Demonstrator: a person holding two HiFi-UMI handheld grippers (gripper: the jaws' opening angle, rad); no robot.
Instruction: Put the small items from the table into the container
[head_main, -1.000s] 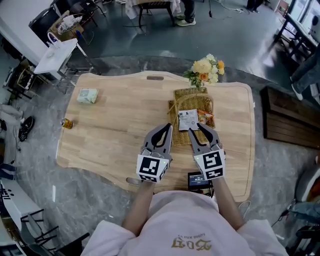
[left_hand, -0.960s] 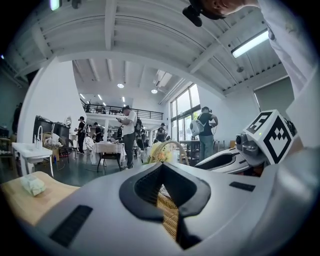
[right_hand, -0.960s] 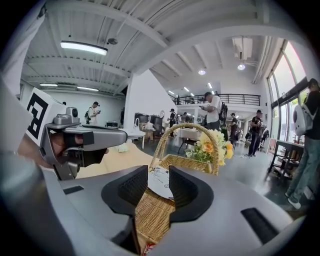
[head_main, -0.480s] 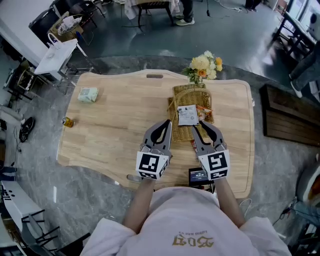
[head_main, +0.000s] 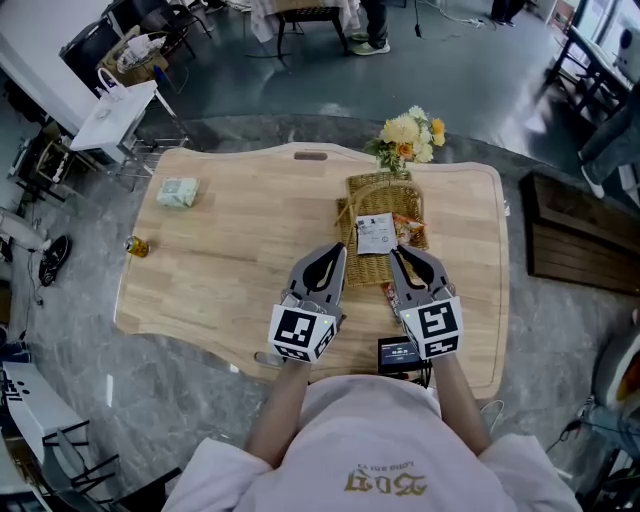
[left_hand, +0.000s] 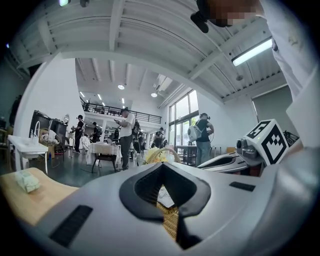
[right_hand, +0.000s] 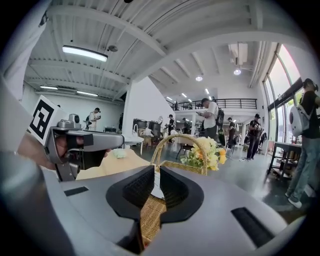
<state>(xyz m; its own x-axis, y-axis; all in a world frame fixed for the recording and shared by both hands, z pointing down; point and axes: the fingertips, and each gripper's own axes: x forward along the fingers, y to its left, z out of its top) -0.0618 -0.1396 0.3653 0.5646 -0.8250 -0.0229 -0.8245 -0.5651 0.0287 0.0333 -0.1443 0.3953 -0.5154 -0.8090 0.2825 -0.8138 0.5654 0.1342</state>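
**Two things left, both on the left side**

Near us, the left gripper (head_main: 338, 253) is pressed together and empty. The right gripper (head_main: 398, 253) is closing on nothing, just before the basket (head_main: 352, 200). Far to the left lie a small can (head_main: 135, 246) and a green packet (head_main: 176, 191), its long side across the table. We judge the left gripper nearer.

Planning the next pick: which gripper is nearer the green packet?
Left. Left gripper is right of the green packet; right gripper, jaws closing empty, is farther right, at the basket.

card (head_main: 376, 234) in basket (head_main: 364, 266); flowers (head_main: 408, 138) behind basket; packet (head_main: 177, 191) far left on table (head_main: 250, 250)
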